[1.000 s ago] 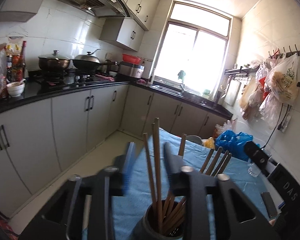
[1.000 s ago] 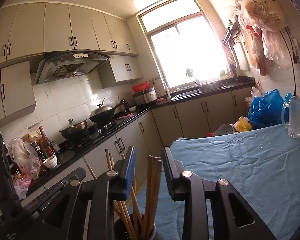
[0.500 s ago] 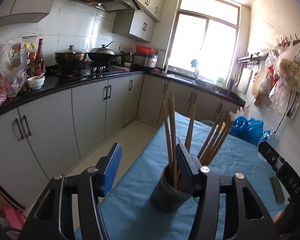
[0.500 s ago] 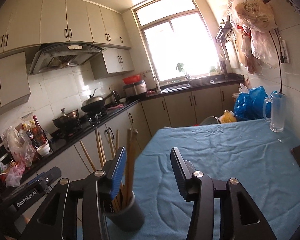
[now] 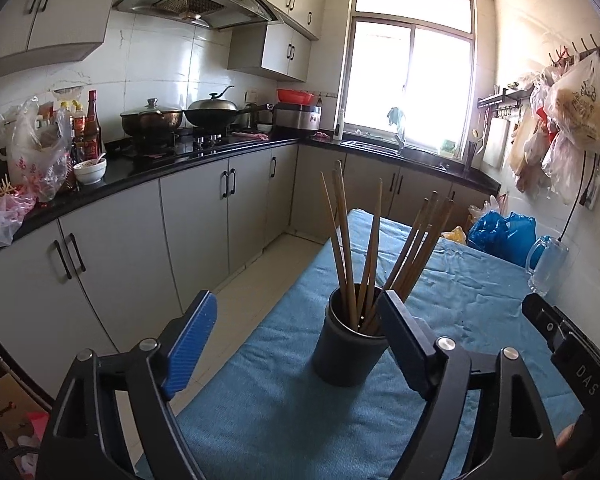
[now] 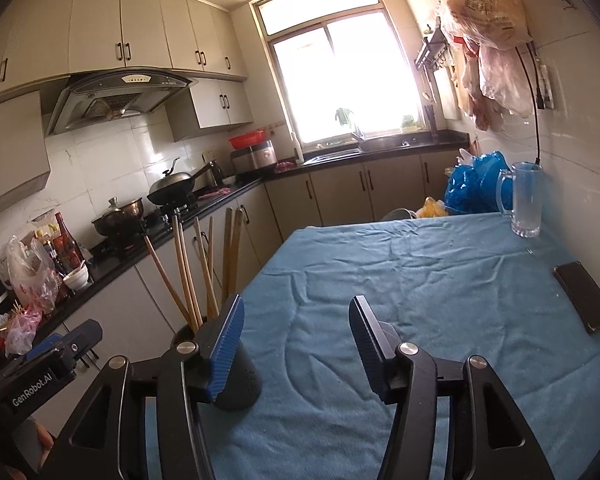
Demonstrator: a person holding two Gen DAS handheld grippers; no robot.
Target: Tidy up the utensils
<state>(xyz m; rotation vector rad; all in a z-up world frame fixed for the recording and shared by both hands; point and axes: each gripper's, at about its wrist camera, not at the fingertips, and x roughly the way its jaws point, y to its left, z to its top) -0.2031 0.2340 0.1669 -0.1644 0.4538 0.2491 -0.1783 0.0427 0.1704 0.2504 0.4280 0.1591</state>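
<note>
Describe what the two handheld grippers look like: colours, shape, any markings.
Both are black plastic frames with triangular cut-outs and silver pivot screws. The left gripper and right gripper each carry two fingers with ribbed blue pads. From the right wrist view, white "GenRobot.AI" lettering marks the left unit's side; "DAS" is printed on the right unit's.

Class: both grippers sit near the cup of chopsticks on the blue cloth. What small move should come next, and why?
Probably draw both back from the cup. The chopsticks all stand inside it. The left hand-held gripper and right hand-held gripper have just been opening, with nothing between their pads. The cloth shows no loose utensils, so the job looks finished.
</note>
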